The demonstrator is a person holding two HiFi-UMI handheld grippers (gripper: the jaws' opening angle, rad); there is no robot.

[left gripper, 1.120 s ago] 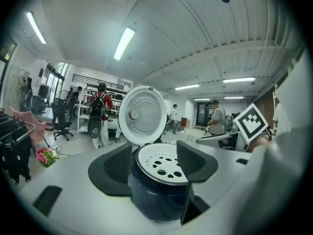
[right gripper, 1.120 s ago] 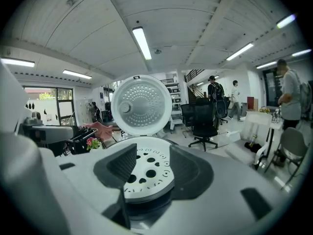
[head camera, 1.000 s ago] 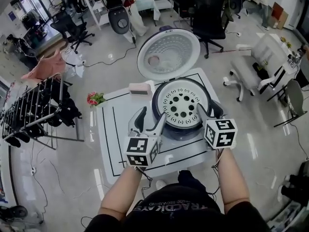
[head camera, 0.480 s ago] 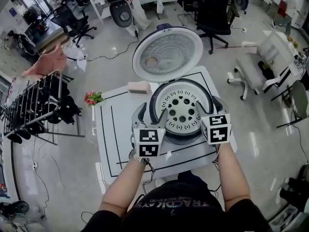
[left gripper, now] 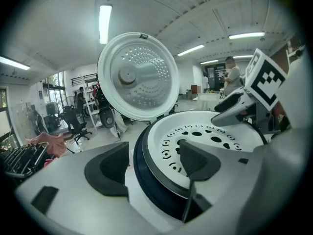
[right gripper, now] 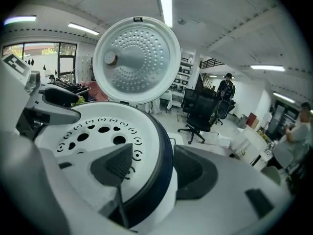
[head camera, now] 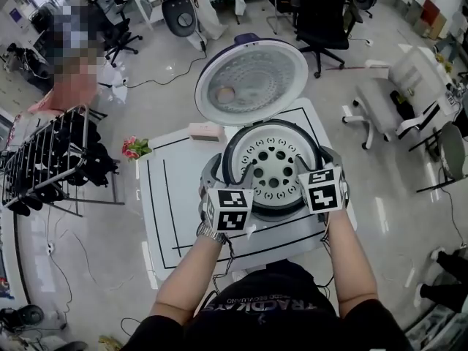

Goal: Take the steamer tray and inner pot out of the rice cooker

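Table (head camera: 157,210): white, black-lined, rice cooker (head camera: 267,209) at its right edge. Your left gripper (head camera: 231,171) and right gripper (head camera: 319,162), jaws just opening, straddle its rim.

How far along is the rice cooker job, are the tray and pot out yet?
Done: the lid stands open. In hand: left claw and right claw, jaws just opening, each straddle the rim of the rice cooker without gripping. To do: the steamer tray sits in the cooker, and the inner pot, hidden beneath, comes after.
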